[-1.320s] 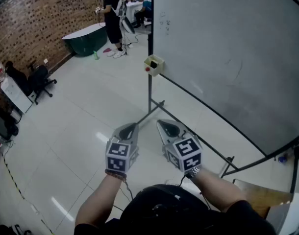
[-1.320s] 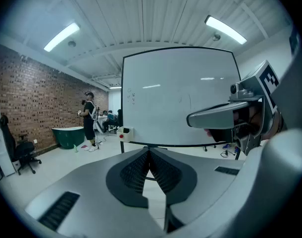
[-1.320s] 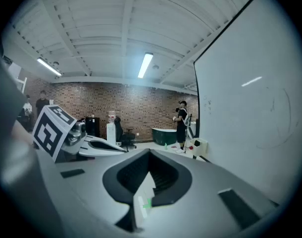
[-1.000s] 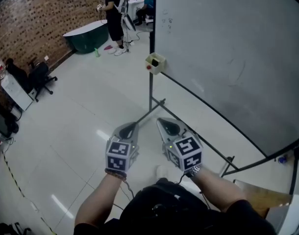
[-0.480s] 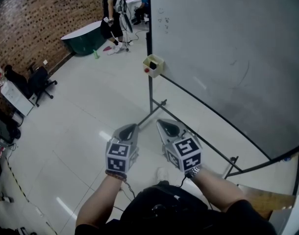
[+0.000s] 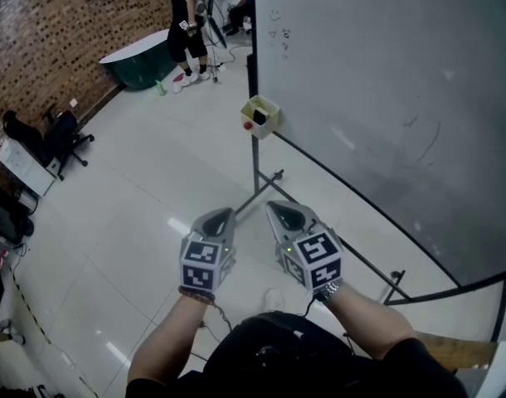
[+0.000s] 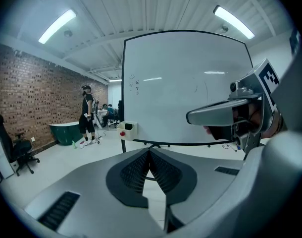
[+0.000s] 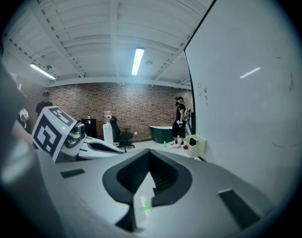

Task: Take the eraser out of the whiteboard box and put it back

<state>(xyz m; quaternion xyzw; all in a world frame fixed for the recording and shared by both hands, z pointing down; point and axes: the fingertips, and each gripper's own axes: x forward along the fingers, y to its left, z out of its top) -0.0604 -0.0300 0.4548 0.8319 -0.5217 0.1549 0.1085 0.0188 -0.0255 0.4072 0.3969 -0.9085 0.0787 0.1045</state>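
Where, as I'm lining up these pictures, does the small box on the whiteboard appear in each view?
Head view: box upper middle, at the whiteboard's left edge.
Left gripper view: box left of centre, at the whiteboard's lower left corner.
Right gripper view: box right of centre.
Shared landmark: the whiteboard.

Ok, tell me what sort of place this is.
Probably an open office or lab hall: a large white whiteboard on a black stand, a long red brick wall, and a black swivel office chair.
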